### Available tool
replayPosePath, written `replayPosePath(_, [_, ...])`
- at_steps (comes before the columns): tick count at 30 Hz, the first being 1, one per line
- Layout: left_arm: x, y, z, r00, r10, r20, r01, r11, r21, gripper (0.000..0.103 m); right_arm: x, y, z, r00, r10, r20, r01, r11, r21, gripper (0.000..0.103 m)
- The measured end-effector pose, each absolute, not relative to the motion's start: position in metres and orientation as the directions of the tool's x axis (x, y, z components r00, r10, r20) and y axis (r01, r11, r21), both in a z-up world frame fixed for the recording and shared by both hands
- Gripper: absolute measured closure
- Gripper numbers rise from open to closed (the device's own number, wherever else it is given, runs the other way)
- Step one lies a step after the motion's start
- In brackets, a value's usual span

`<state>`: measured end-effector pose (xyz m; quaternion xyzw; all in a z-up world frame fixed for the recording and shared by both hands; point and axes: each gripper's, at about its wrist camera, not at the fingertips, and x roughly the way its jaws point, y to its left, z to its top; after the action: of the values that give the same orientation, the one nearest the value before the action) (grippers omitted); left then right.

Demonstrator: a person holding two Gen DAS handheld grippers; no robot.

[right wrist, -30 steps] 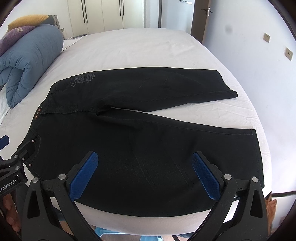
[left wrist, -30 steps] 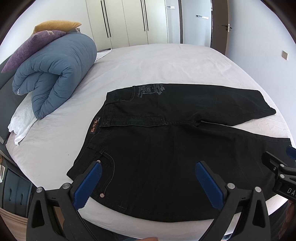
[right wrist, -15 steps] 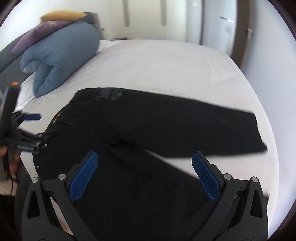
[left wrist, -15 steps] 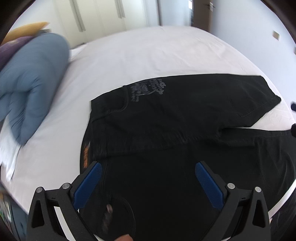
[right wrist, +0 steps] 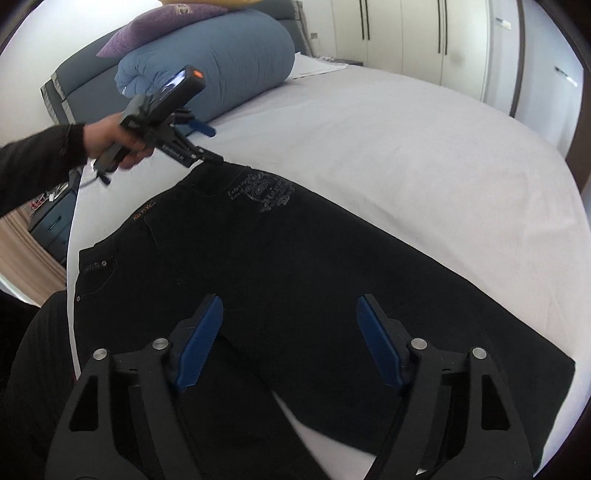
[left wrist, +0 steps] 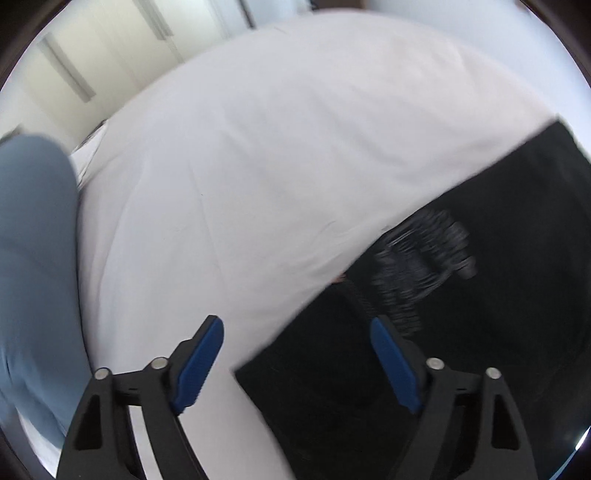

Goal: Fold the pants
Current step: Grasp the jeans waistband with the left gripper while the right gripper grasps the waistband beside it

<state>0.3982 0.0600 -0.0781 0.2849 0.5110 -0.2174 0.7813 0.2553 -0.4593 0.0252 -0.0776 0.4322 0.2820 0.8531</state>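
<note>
Left hand-held gripper (left wrist: 297, 338): jaws spread, just been closing somewhat, pinching nothing. One blue pad hangs over the white bed (left wrist: 295, 147), the other over the corner of the pants' (left wrist: 498, 295) waistband. In the right wrist view my left hand (right wrist: 110, 140) holds this tool just above the far corner of the waistband; whether the tips touch the cloth I cannot tell.

Right hand-held gripper (right wrist: 290, 317): jaws spread, also just been closing somewhat, nothing between them. Its pads hover over the pants near the crotch, where the two legs part.

Pants: black, laid flat on the bed, waistband toward my left hand, legs running away from the waistband. Pale printed emblem (right wrist: 264, 192) on the seat near the waistband; small orange label (right wrist: 142, 214) on the waistband itself.

Beyond the pants' waistband: rolled blue duvet (right wrist: 218, 59) on the bed, with a purple cushion (right wrist: 155, 29) on top. Behind the duvet, a dark headboard (right wrist: 62, 96). Past the bed's far edge, pale wardrobe doors (right wrist: 402, 33).
</note>
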Motion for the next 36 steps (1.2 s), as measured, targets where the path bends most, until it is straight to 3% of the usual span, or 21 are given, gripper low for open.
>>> replayPosePath(6, [0.428, 0.069, -0.110, 0.193, -0.067, -0.979, 0.744, 0.661, 0.102, 0.029, 0.288, -0.460, -0.005, 0.391, 0.469, -0.792, -0.611, 0.776, 0.157, 0.029])
replayPosePath(11, [0.449, 0.085, -0.131, 0.065, -0.106, -0.992, 0.728, 0.685, -0.026, 0.030, 0.312, -0.442, -0.026, 0.351, 0.480, -0.804, -0.644, 0.747, 0.164, 0.038])
replayPosePath(14, [0.454, 0.095, -0.139, 0.038, -0.124, -0.992, 0.703, 0.708, -0.062, 0.035, 0.325, -0.436, -0.033, 0.326, 0.489, -0.809, -0.666, 0.726, 0.170, 0.046])
replayPosePath(16, [0.450, 0.100, -0.137, 0.034, -0.143, -0.989, 0.707, 0.703, -0.077, 0.060, 0.331, -0.426, -0.035, 0.325, 0.481, -0.814, -0.674, 0.722, 0.158, 0.047])
replayPosePath(17, [0.447, 0.101, -0.136, 0.028, -0.153, -0.988, 0.709, 0.699, -0.088, 0.082, 0.333, -0.425, -0.034, 0.323, 0.481, -0.815, -0.678, 0.718, 0.156, 0.048])
replayPosePath(18, [0.446, 0.099, -0.132, 0.042, -0.148, -0.988, 0.720, 0.691, -0.073, 0.091, 0.339, -0.420, -0.033, 0.323, 0.481, -0.815, -0.683, 0.715, 0.151, 0.049])
replayPosePath(21, [0.428, 0.097, -0.125, 0.116, -0.106, -0.988, 0.757, 0.653, 0.019, 0.097, 0.355, -0.415, -0.032, 0.325, 0.473, -0.819, -0.686, 0.714, 0.140, 0.052])
replayPosePath(25, [0.392, 0.105, -0.098, 0.259, -0.136, -0.956, 0.769, 0.628, 0.119, 0.099, 0.379, -0.399, -0.026, 0.334, 0.453, -0.826, -0.702, 0.705, 0.103, 0.052])
replayPosePath(36, [0.283, 0.128, -0.058, 0.438, -0.219, -0.872, 0.770, 0.593, 0.238, 0.099, 0.433, -0.339, -0.021, 0.282, 0.406, -0.869, -0.779, 0.626, 0.040, 0.052])
